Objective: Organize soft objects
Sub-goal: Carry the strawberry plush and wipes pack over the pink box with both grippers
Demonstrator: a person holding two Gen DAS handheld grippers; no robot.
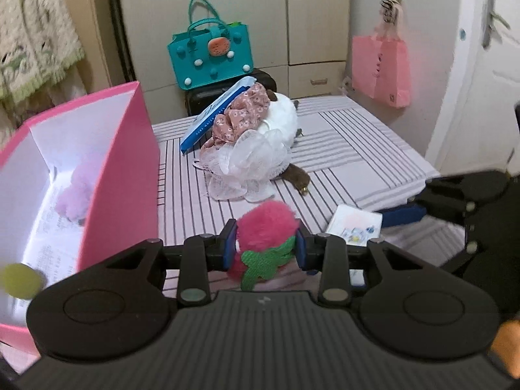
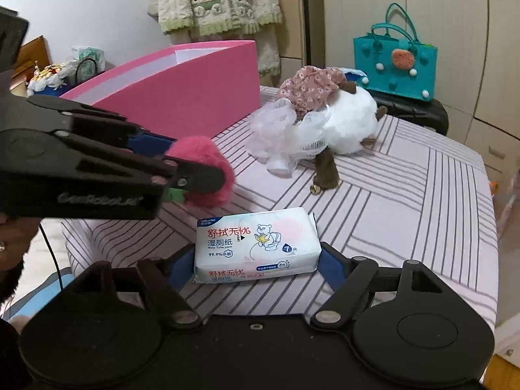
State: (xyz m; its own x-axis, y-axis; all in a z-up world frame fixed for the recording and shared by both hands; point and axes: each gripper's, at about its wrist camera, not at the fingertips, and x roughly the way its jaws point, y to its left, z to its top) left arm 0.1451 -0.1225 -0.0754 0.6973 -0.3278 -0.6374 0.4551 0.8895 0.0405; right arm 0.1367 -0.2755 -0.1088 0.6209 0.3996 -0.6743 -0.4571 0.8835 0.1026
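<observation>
My left gripper [image 1: 265, 243] is shut on a fluffy pink strawberry plush [image 1: 265, 227] with green leaves, held above the striped bed beside the pink box [image 1: 123, 175]. It also shows in the right wrist view [image 2: 201, 175]. A lilac plush [image 1: 79, 191] lies inside the box. My right gripper [image 2: 256, 263] has its fingers on both sides of a white wet-wipes pack [image 2: 256, 243] lying on the bed. A pile of soft things, a white mesh puff [image 1: 256, 159], a floral cloth [image 1: 243, 113] and a white-and-brown plush [image 2: 351, 120], lies mid-bed.
A blue-and-white flat pack [image 1: 214, 113] leans on the pile. A teal tote bag [image 1: 211, 55] stands on a black case behind the bed. A pink paper bag [image 1: 380, 68] hangs on the wall at right. The bed's edge [image 2: 487, 227] drops off at right.
</observation>
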